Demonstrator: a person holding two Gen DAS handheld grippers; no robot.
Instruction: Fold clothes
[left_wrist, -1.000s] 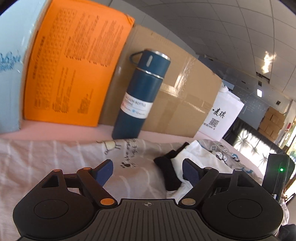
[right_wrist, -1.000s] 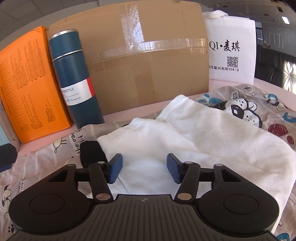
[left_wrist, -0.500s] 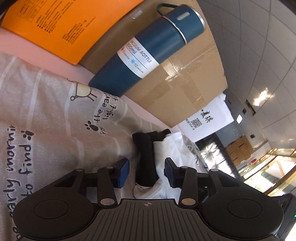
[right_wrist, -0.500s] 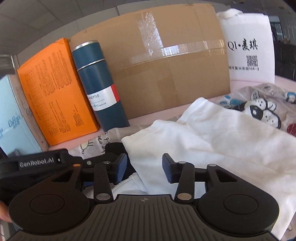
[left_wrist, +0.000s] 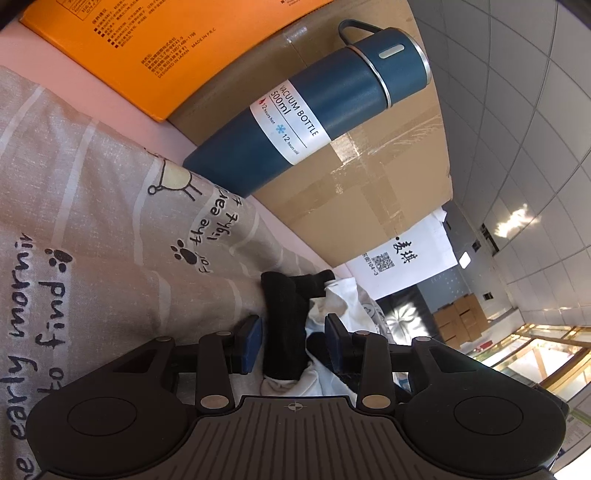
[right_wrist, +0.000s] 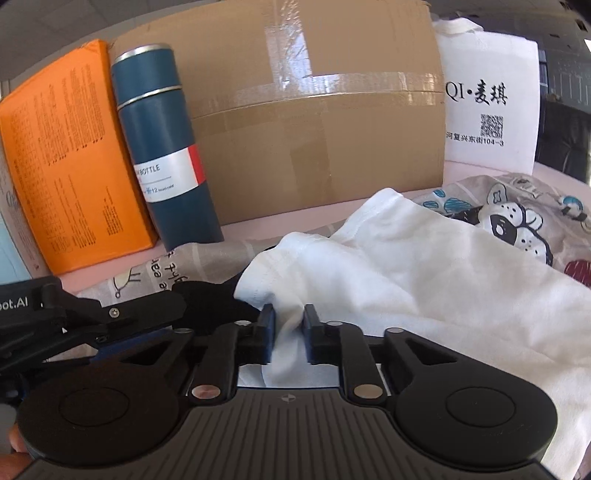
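A white shirt (right_wrist: 424, 280) with a black cuff or trim (left_wrist: 284, 325) lies crumpled on a grey printed sheet (left_wrist: 92, 229). My right gripper (right_wrist: 290, 325) is shut on a fold of the white shirt near its left edge. My left gripper (left_wrist: 291, 341) is rolled sideways and partly closed around the black trim and a bunch of white cloth; its pads stand apart from the cloth. The left gripper's body also shows in the right wrist view (right_wrist: 92, 325), just left of the right gripper.
A blue vacuum bottle (right_wrist: 166, 147), an orange box (right_wrist: 70, 170), a taped cardboard box (right_wrist: 314, 122) and a white tote bag (right_wrist: 487, 107) stand in a row behind the sheet. A cartoon-print cloth (right_wrist: 517, 221) lies at the right.
My right gripper closed onto the white shirt fold. My left gripper moved in over the black trim, rolled sideways and narrowed its jaws around it.
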